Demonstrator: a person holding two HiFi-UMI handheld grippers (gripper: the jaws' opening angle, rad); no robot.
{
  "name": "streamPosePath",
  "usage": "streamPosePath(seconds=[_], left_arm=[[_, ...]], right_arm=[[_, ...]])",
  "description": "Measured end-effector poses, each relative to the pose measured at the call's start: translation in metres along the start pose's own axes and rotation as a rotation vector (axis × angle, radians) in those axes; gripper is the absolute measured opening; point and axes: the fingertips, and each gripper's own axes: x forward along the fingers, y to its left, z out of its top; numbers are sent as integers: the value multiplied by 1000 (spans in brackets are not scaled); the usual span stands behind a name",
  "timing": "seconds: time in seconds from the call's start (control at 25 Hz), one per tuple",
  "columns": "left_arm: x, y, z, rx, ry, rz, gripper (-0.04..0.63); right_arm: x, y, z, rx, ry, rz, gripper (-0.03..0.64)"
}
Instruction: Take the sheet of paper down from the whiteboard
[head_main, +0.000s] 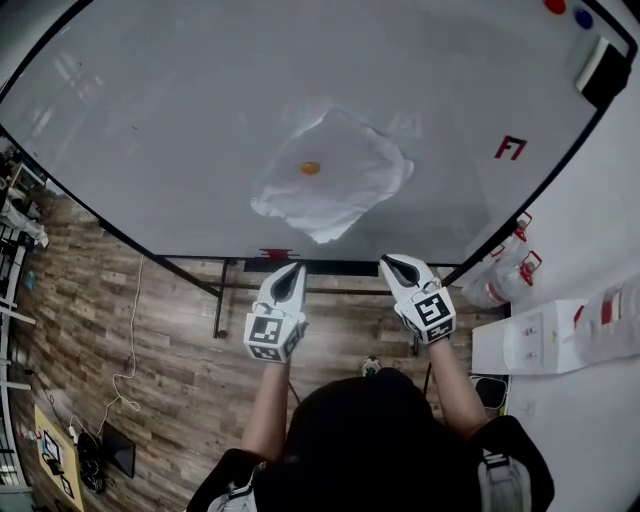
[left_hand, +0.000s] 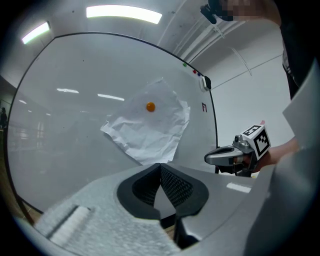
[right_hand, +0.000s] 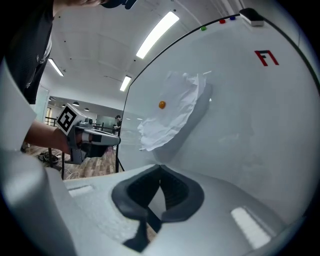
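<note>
- Head view: the sheet of paper (head_main: 335, 185) hangs crumpled on the whiteboard (head_main: 150, 110), pinned near its upper middle by an orange magnet (head_main: 311, 168). It sits cocked like a diamond, with its long axis running from lower left to upper right and one corner pointing down. Both tongs are below that corner and clear of the board. The left gripper (head_main: 297, 267) looks slightly nearer to it than the right gripper (head_main: 391, 261).
- Left gripper view: the jaws are clenched tip to tip with nothing between them. The paper (left_hand: 150, 130) lies straight ahead and above, not touched, so I judge the jaws must part before any grasp.
- Right gripper view: these jaws are also pressed together and empty. The paper (right_hand: 172, 112) is ahead and a little left of the jaw line, well apart from it.
</note>
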Motion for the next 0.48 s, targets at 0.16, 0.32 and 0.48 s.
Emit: streamPosePath(seconds=[0.16,0.32,0.48], left_arm=[[3,4,2,4,0,51,11],[6,4,2,8,4,93,11],[11,0,7,14,-4,131,11]], right_arm=[[12,-8,1,-4,-15,46,3],[19,-13,2,-13,-23,89,3],[23,-18,8,-30,-44,135,3]])
